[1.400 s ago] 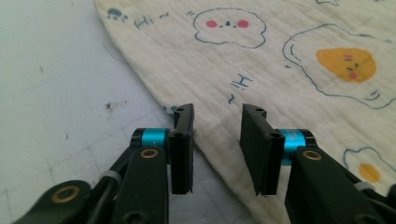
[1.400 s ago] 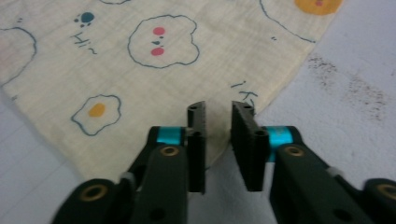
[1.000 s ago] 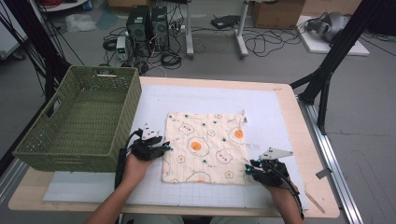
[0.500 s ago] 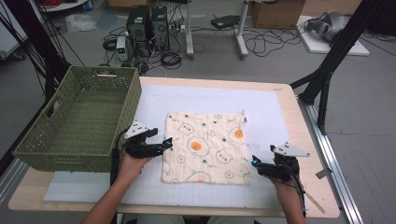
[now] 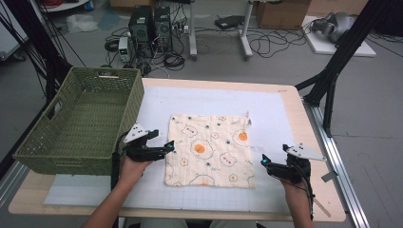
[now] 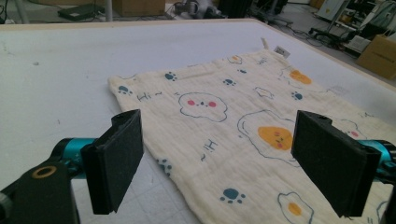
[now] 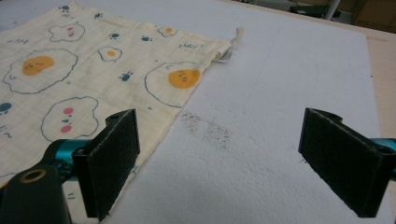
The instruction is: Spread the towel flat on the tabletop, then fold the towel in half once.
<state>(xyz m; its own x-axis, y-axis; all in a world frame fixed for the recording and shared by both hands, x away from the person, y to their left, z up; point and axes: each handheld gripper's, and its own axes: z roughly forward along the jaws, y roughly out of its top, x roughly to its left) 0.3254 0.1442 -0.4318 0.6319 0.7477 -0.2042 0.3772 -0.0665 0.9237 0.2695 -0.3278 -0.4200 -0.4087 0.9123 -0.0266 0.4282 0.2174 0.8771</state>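
cloth (image 5: 209, 149): lay flat, looked light, soft, limp | hold: best pinched at near corners | left gripper (image 5: 167, 146): jaws had just opened, empty | right gripper (image 5: 264, 161): likewise, nothing between them

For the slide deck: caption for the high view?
Both the left gripper and right gripper sit open beside a flat printed cloth, green basket at left.

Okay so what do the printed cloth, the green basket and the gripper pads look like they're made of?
Printed cloth: likely thin cotton gauze, matte; the left gripper view shows a crinkled open weave with a sewn tag at one corner.
Green basket: woven wicker or plastic strand, can't tell which; the walls show a regular plaited pattern.
Gripper pads: black foam or rubber, dull and finely grained.
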